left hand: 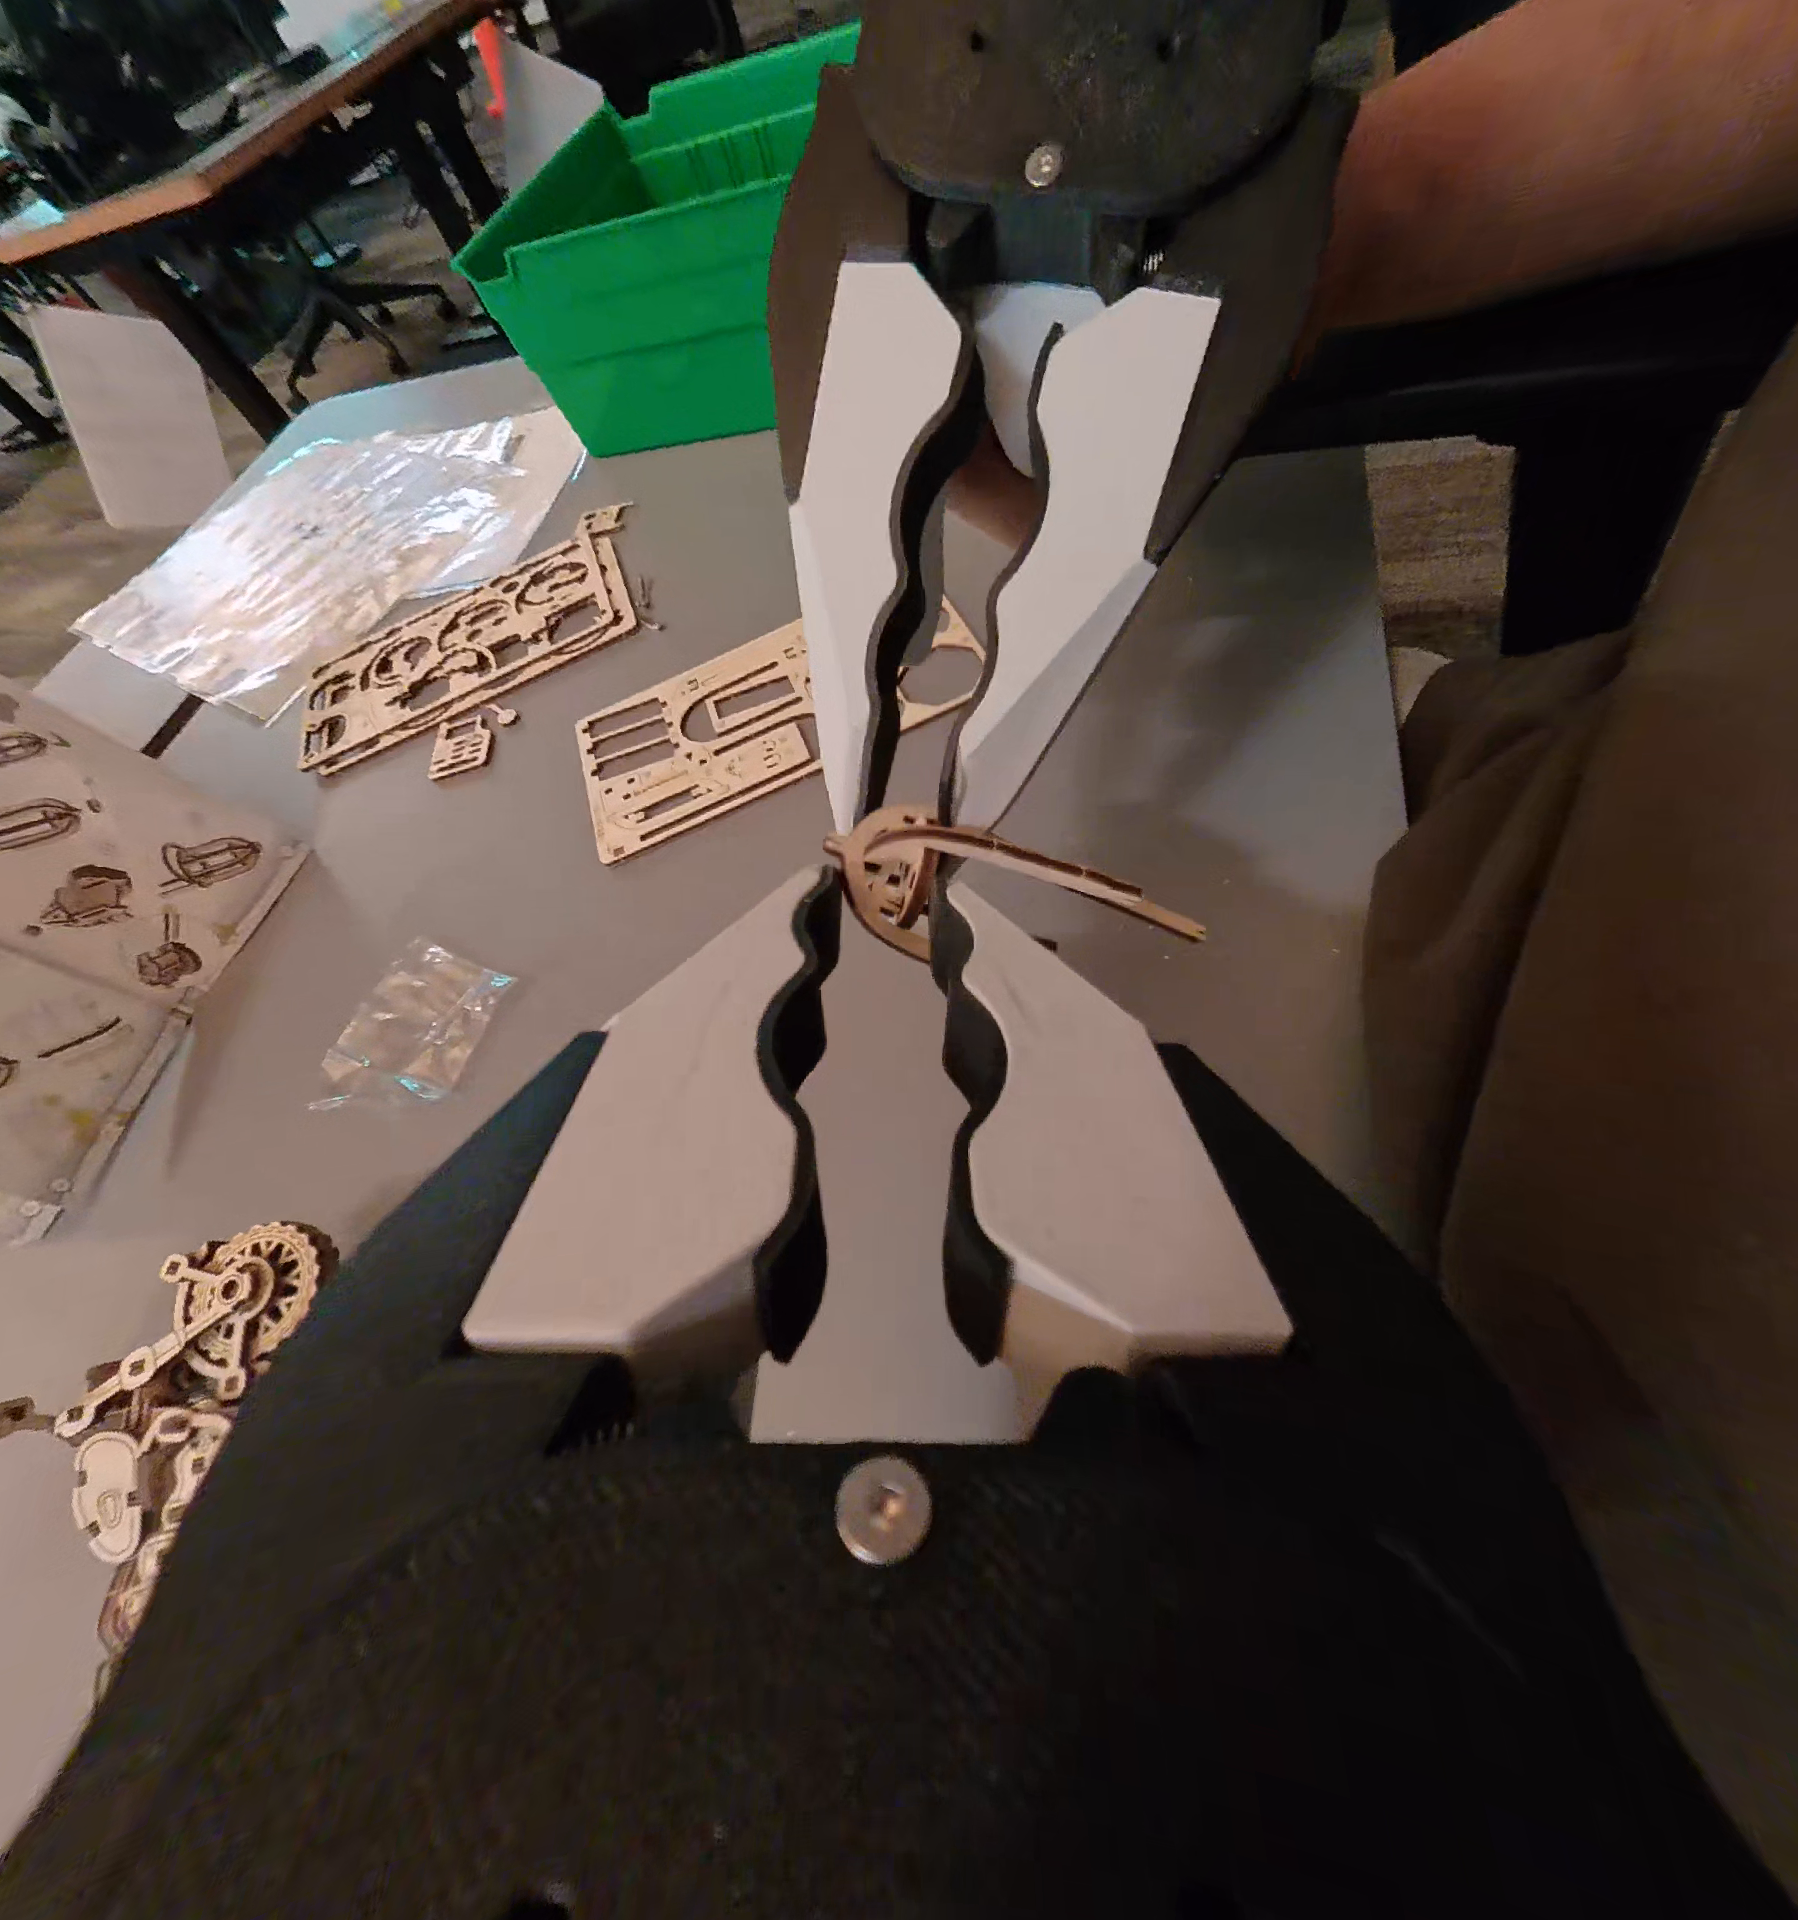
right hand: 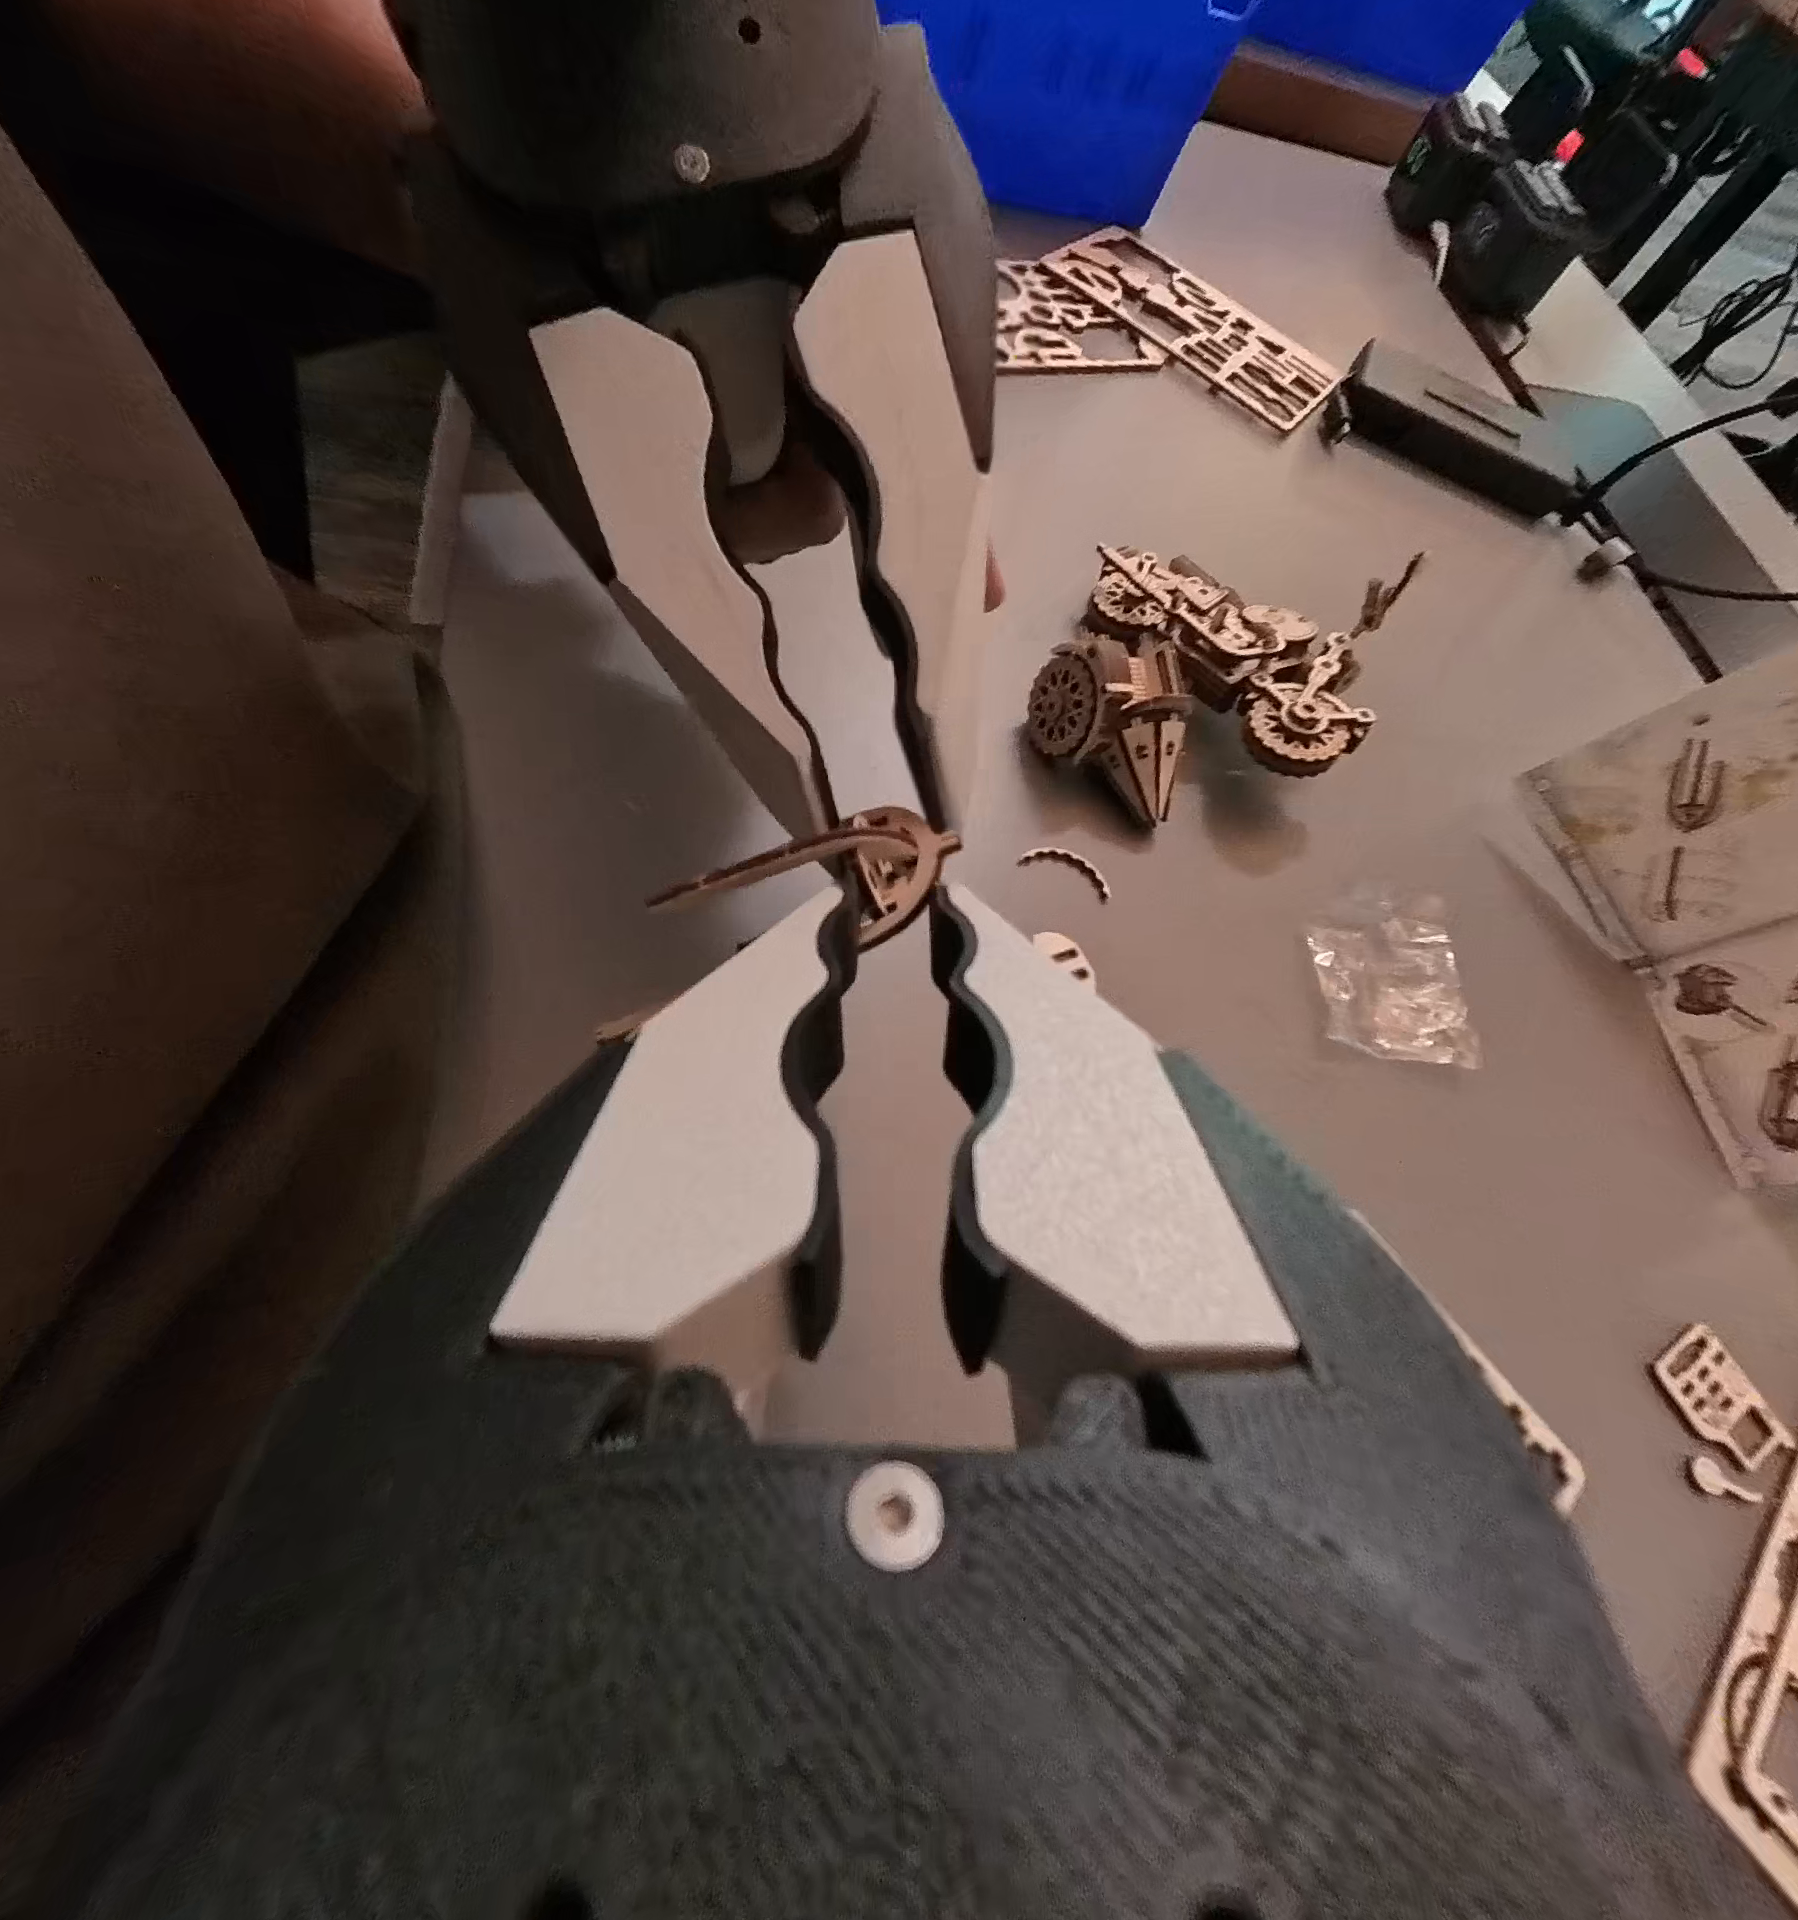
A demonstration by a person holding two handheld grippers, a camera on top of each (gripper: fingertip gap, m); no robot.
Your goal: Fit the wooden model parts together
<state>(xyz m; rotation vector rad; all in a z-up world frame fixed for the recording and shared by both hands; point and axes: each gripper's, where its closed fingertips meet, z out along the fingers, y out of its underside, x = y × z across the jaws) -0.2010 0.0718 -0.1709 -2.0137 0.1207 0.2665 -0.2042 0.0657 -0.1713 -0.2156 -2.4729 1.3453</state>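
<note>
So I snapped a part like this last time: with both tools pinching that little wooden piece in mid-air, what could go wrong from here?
1. The curved wooden piece is thin, and the left tool and right tool grip it tip to tip; twisting could snap it.
2. Its long strip sticks out unsupported and might bend or catch.
3. It is held above the table; a slip could drop it.

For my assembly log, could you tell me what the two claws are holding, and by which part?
Both tips pinch one small wooden subassembly above the table: the left claw and right claw grip its curved ring end, the thin strip sticking out free.
</note>
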